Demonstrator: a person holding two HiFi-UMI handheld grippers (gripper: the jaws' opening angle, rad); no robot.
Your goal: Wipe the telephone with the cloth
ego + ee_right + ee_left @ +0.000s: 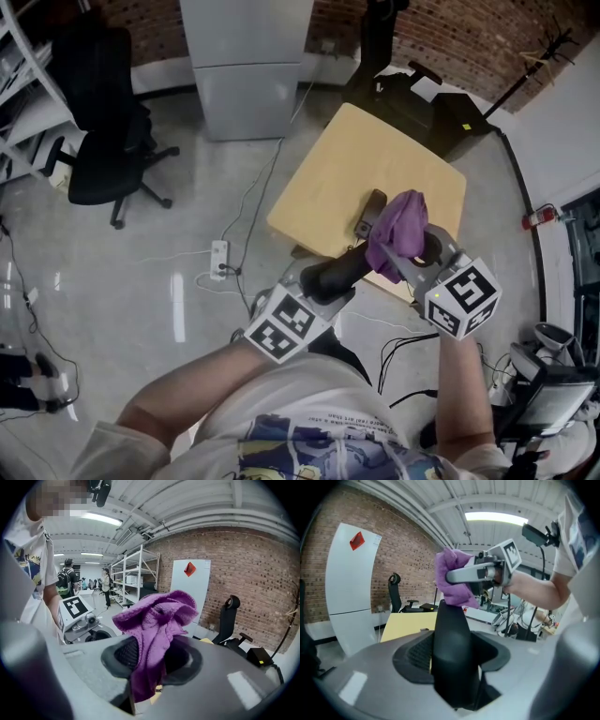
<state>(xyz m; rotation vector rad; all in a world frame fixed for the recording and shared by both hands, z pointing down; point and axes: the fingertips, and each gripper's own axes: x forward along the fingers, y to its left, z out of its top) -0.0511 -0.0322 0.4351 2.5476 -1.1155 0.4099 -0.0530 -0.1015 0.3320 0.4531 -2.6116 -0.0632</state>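
My left gripper (pixel 330 275) is shut on the black telephone handset (pixel 336 270) and holds it up off the table. In the left gripper view the handset (pixel 452 653) stands between the jaws with its far end against the purple cloth (pixel 451 576). My right gripper (pixel 411 255) is shut on that cloth (pixel 398 230), which bunches above the jaws in the right gripper view (pixel 157 630). The rest of the dark telephone (pixel 372 208) lies on the light wooden table (pixel 347 159) below both grippers.
A black office chair (pixel 103 141) stands at the left and a grey cabinet (pixel 248 66) at the back. A power strip (pixel 220 258) with cables lies on the floor. Black equipment (pixel 412 103) sits behind the table, a red fire extinguisher (pixel 539 217) at the right.
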